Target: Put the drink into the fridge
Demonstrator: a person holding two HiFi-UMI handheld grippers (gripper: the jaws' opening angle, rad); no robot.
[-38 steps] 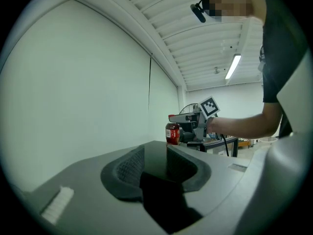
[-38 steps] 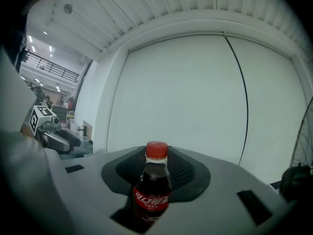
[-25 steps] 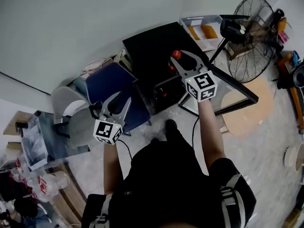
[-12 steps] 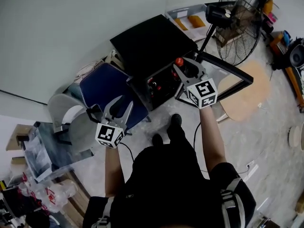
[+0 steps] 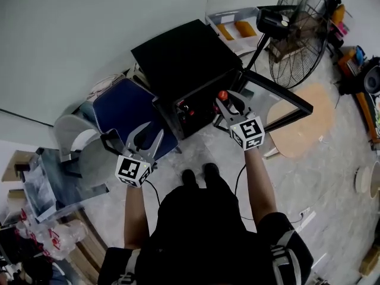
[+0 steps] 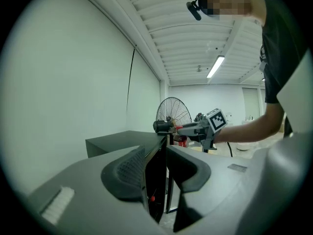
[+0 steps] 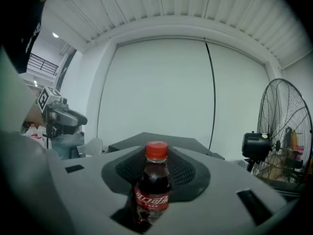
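We are bringing the drink [image 7: 151, 190], squeezed in our right gripper [image 5: 228, 101], down to the open fridge's [image 5: 178, 55] front; our empty left gripper [image 5: 148, 133] is closing a little.

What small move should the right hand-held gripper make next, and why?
Probably ease the right hand-held gripper forward toward the open front of the fridge. It is shut on the cola bottle, upright just outside the opening, and the door stands wide open, so the way in looks free.
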